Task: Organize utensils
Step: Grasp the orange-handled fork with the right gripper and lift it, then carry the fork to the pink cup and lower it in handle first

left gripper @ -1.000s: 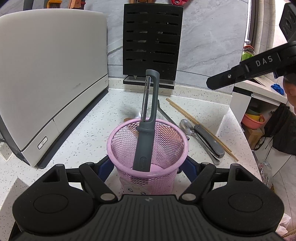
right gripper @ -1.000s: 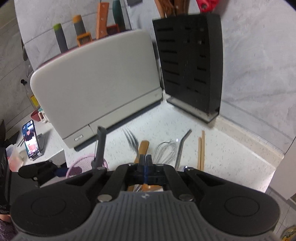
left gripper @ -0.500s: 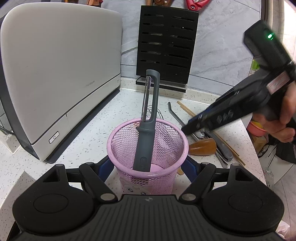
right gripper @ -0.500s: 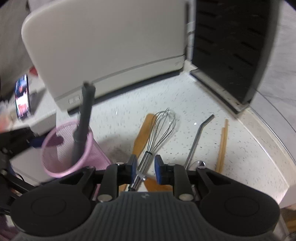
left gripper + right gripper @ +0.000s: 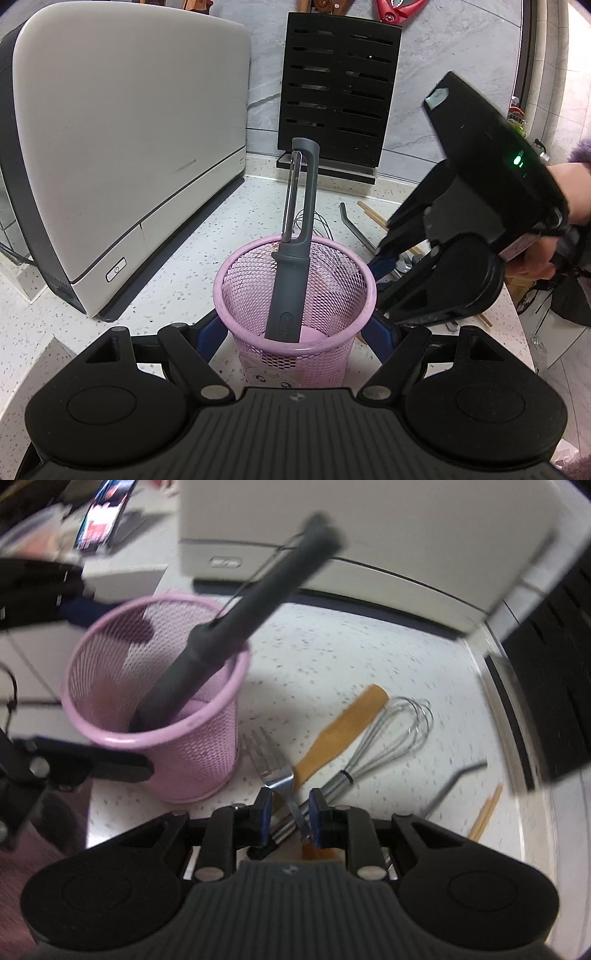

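- In the left wrist view, bottom centre, the left gripper (image 5: pixel 295 332) has its blue pads spread wide on either side of the pink basket (image 5: pixel 236 291), against its mesh walls by the look of it.
- A grey peeler (image 5: pixel 295 258) stands in the basket, handle down, blade end leaning up past the rim toward the middle of the frame.
- At right in that view the right gripper (image 5: pixel 384 266) comes in from the right, tilted down toward the counter (image 5: pixel 192 266), with a hand (image 5: pixel 554 229) wrapped round its body at the right edge.
- In the right wrist view, low centre, the right gripper's (image 5: pixel 288 812) blue pads are part-way apart with a fork's (image 5: pixel 271 764) handle between them; I cannot tell whether they touch it.
- The fork lies on the counter just right of the basket, tines pointing up the frame.
- Beyond it, centre right, lie a wooden spatula (image 5: pixel 343 731) and a whisk (image 5: pixel 388 734), side by side.
- Further right lie a bent metal straw (image 5: pixel 458 779) and chopsticks (image 5: pixel 487 808).
- At the back, a white appliance (image 5: pixel 122 147) fills the upper left of the left view, and a black knife block (image 5: pixel 336 96) stands upper centre.
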Tool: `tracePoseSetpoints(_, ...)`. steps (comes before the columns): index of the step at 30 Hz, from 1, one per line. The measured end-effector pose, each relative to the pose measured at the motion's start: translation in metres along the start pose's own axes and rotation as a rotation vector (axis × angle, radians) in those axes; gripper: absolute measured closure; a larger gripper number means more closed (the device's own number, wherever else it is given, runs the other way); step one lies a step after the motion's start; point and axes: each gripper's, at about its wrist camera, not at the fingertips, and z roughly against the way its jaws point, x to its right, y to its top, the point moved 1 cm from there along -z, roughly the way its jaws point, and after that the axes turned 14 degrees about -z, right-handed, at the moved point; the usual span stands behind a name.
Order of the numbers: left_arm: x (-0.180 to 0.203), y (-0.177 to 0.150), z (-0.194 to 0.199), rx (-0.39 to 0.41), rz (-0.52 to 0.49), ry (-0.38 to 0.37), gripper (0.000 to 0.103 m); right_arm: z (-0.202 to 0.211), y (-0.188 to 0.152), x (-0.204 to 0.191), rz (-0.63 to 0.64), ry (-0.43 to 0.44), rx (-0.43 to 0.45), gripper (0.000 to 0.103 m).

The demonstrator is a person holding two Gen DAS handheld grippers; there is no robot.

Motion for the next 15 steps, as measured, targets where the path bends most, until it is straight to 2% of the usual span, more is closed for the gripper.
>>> tracePoseSetpoints(1, 0.000, 0.000, 0.001, 0.000, -0.001, 0.002, 0.013, -0.001, 0.001, -0.001, 0.017, -0.001, 0.004, 0.077)
tracePoseSetpoints(3, 0.001, -0.001, 0.001, 0.001, -0.003, 0.003, 0.013, -0.005, 0.006, -0.001, 0.015, 0.013, -0.002, 0.073)
tracePoseSetpoints(8, -0.001, -0.001, 0.001, 0.002, 0.003, 0.000, 0.013, -0.014, 0.008, -0.006, 0.029, 0.047, 0.003, 0.070)
tracePoseSetpoints(11, 0.001, -0.001, 0.002, 0.000, -0.001, 0.004, 0.013, -0.014, 0.006, -0.003, -0.005, 0.055, 0.012, 0.073)
tracePoseSetpoints(13, 0.001, -0.001, 0.002, -0.001, -0.001, 0.004, 0.013, -0.013, 0.004, -0.001, -0.018, 0.054, 0.016, 0.081)
tracePoseSetpoints(15, 0.002, -0.001, 0.002, -0.001, -0.001, 0.006, 0.013, -0.012, 0.001, -0.001, -0.018, 0.034, 0.027, 0.082)
